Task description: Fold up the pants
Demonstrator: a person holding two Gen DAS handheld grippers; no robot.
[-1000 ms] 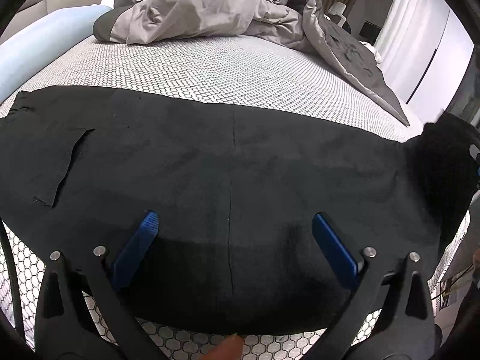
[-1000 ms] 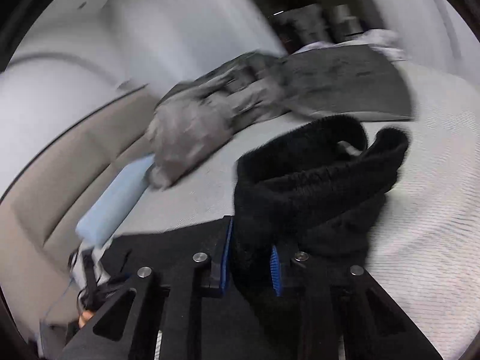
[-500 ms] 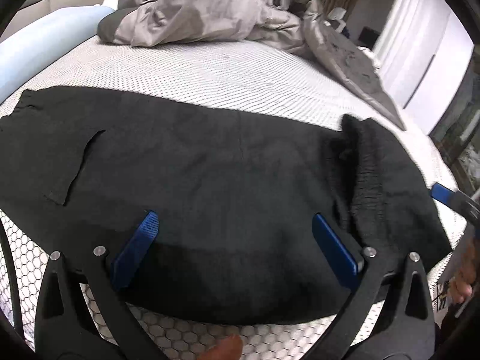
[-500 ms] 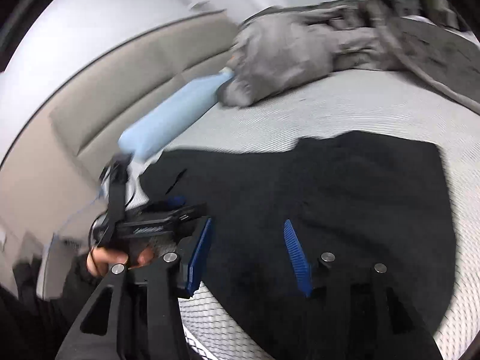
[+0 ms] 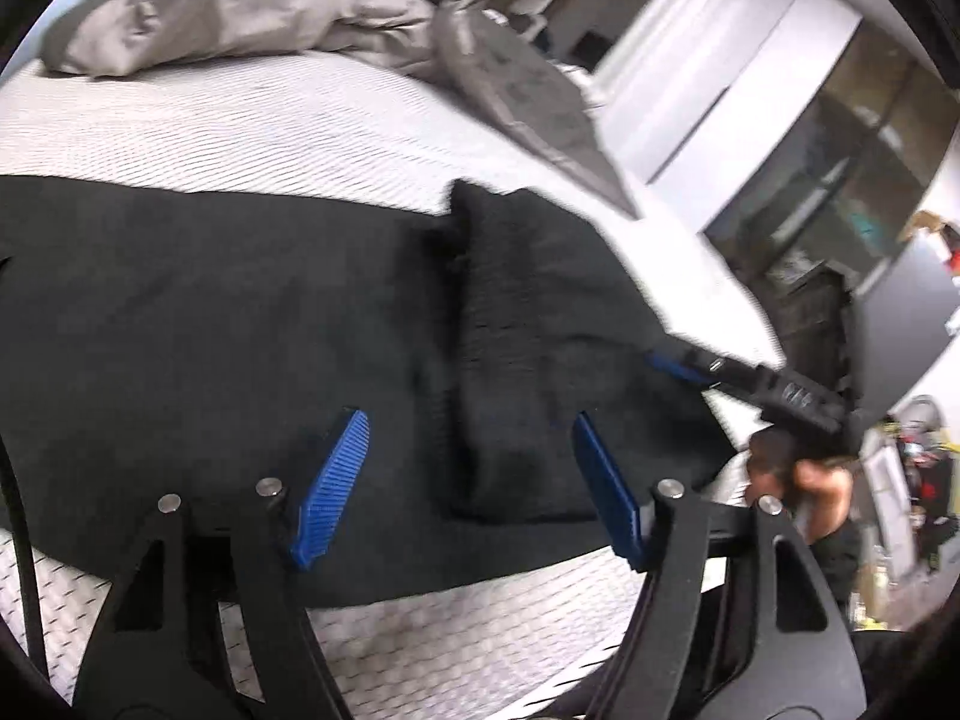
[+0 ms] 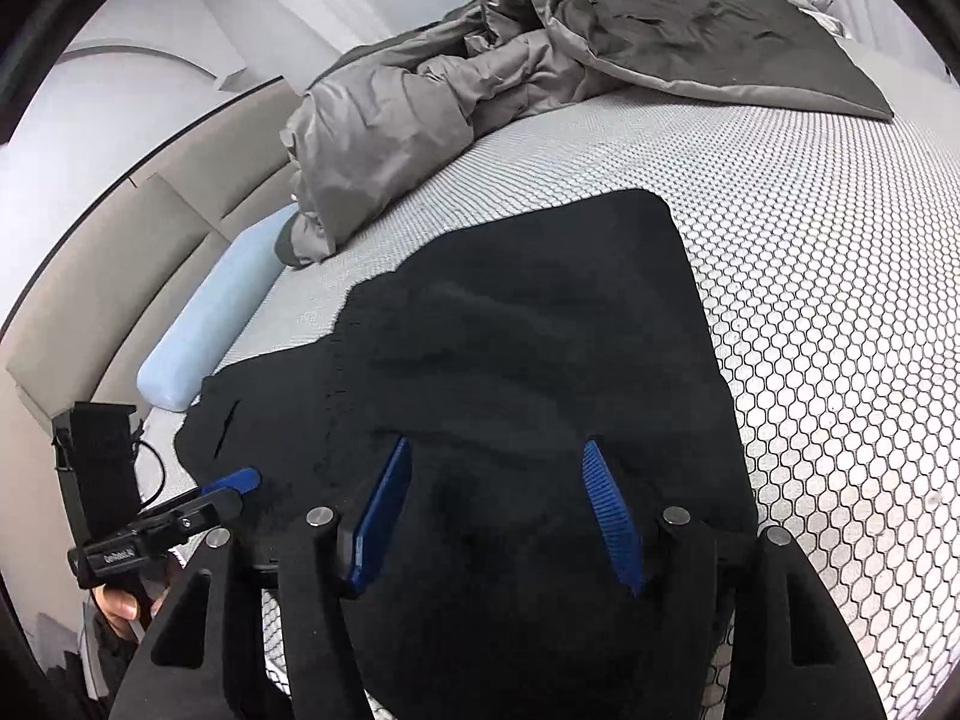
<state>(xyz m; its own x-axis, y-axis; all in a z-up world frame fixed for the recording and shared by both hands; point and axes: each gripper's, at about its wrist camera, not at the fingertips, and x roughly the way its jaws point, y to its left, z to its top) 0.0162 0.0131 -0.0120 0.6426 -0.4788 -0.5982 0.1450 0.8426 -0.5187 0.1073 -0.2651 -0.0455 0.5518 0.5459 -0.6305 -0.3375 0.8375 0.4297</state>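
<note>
Black pants (image 5: pixel 252 312) flat on the mattress, one fold in.
You've got one end doubled back over the rest: the folded flap (image 5: pixel 528 348) lies on top, its ribbed edge facing the unfolded length, fabric mostly smooth.

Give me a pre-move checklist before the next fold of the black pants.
1. Left gripper open, holding nothing: ok.
2. Right gripper open, released from the cloth: ok.
3. One end of the black pants folded over the middle: ok.
4. Folded flap flat: not ok, it looks bunched and ridged.
5. Flap edges square with the layer beneath: cannot tell, black on black.
6. Grey duvet apart from the pants on the mattress: ok.
</note>
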